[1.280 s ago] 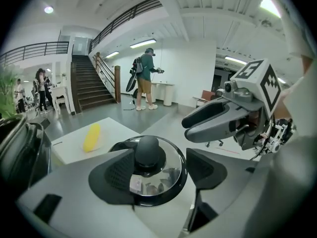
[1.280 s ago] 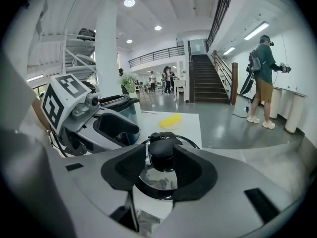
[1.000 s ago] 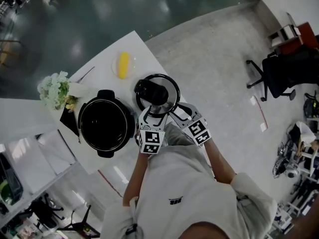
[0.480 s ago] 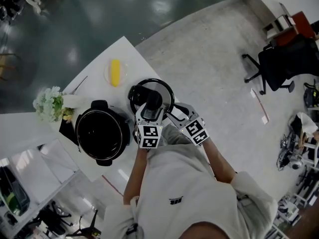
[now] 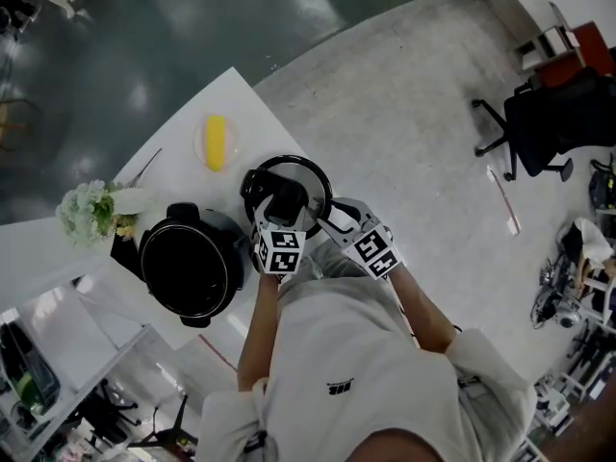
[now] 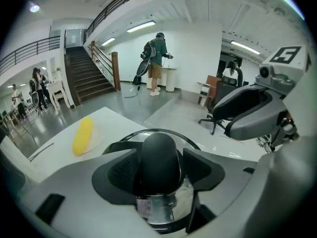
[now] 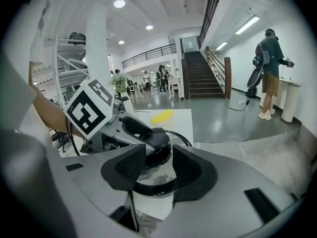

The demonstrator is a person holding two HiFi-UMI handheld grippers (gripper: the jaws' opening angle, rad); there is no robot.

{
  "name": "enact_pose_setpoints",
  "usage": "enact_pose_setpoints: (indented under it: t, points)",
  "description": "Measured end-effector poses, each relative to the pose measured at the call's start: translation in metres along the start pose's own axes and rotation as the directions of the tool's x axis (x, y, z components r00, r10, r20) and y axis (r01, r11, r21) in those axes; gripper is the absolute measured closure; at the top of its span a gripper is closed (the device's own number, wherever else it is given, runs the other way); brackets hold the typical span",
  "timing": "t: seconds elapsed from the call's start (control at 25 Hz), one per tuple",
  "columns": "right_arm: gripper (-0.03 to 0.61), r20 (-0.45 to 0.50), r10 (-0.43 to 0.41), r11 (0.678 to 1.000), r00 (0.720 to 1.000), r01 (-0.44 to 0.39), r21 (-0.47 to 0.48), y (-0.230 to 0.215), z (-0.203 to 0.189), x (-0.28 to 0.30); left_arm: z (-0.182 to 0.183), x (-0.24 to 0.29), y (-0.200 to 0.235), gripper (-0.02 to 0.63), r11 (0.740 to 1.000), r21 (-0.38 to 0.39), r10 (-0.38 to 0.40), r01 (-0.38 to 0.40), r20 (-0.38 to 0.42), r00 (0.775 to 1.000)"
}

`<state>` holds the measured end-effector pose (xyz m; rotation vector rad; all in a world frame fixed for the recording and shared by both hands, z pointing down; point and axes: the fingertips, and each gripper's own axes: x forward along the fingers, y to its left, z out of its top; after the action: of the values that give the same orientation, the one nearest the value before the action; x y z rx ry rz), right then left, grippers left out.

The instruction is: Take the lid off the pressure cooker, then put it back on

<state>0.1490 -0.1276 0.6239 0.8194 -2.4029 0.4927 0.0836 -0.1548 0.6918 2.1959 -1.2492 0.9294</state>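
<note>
Left gripper (image 5: 286,205), head view: lowered over the middle of the glass lid (image 5: 306,179), marker cube (image 5: 279,250) at the near end, tips at the lid's centre.
Right gripper (image 5: 327,219), head view: just beside the left one, tips at the lid's near-right edge.
Lid, head view: flat on the white table (image 5: 241,109), knob side up, just right of the open cooker pot (image 5: 183,269); rims very close, touching or not cannot be told.
Other things, head view: yellow corn cob (image 5: 215,142) on the table beyond the lid; white flowers (image 5: 87,210) left of the pot.
Left jaws, left gripper view: about half apart, just been closing; black knob (image 6: 158,157) standing between the pads (image 6: 121,170) and filling nearly the whole gap; thin sliver showing at the right pad, so not clamped.
Lid, left gripper view: glass dome and dark rim spread below and beyond the knob; corn cob farther off to the left.
Right jaws, right gripper view: apart, gripping nothing; lid's rim (image 7: 154,190) and a patch of glass showing in the gap.
Knob, right gripper view: ahead of the right jaws, left gripper's fingers on either side of it.
</note>
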Motion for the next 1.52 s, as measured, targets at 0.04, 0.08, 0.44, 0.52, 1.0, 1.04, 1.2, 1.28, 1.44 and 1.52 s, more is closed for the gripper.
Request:
enact_pose_setpoints:
  t: [0.04, 0.08, 0.44, 0.52, 1.0, 1.04, 1.2, 1.28, 1.44, 1.52]
  points:
    - [0.407, -0.004, 0.005, 1.000, 1.000, -0.005, -0.001, -0.002, -0.001, 0.002, -0.001, 0.003, 0.002, 0.313, 1.000, -0.005, -0.002, 0.002, -0.010, 1.000]
    - [0.407, -0.007, 0.010, 1.000, 1.000, -0.010, -0.001, -0.003, -0.001, 0.004, -0.003, 0.005, 0.004, 0.313, 1.000, -0.010, -0.008, 0.008, -0.020, 1.000]
    - [0.407, -0.016, 0.034, 0.999, 0.999, -0.034, 0.002, -0.010, 0.001, 0.015, -0.016, 0.031, 0.001, 0.299, 0.999, -0.001, -0.038, 0.038, -0.103, 0.994]
    - [0.407, -0.017, 0.035, 0.999, 0.999, -0.035, 0.002, -0.010, 0.001, 0.016, -0.017, 0.033, 0.001, 0.299, 0.999, -0.002, -0.046, 0.046, -0.107, 0.993]
    - [0.407, -0.010, 0.015, 1.000, 1.000, -0.015, -0.002, -0.006, 0.004, 0.016, -0.017, 0.031, 0.002, 0.327, 0.998, 0.001, -0.067, 0.067, -0.114, 0.991]
    - [0.407, -0.008, 0.011, 1.000, 1.000, -0.011, -0.002, -0.007, 0.005, 0.015, -0.018, 0.031, 0.001, 0.327, 0.997, 0.005, -0.072, 0.073, -0.114, 0.991]
    - [0.407, 0.005, -0.013, 1.000, 1.000, 0.013, 0.000, -0.011, 0.010, 0.009, -0.013, 0.026, -0.004, 0.327, 0.995, 0.002, -0.095, 0.096, -0.101, 0.990]
    - [0.407, 0.014, -0.024, 1.000, 1.000, 0.024, 0.000, -0.013, 0.014, 0.005, -0.006, 0.022, -0.006, 0.327, 0.995, 0.005, -0.099, 0.100, -0.087, 0.991]
    - [0.407, 0.034, -0.043, 0.999, 0.998, 0.044, -0.009, -0.014, 0.025, -0.005, 0.012, 0.010, -0.011, 0.327, 0.994, 0.022, -0.106, 0.107, -0.054, 0.993]
    - [0.407, 0.044, -0.053, 0.998, 0.998, 0.054, -0.013, -0.013, 0.031, -0.010, 0.022, 0.003, -0.013, 0.327, 0.994, 0.028, -0.109, 0.110, -0.035, 0.993]
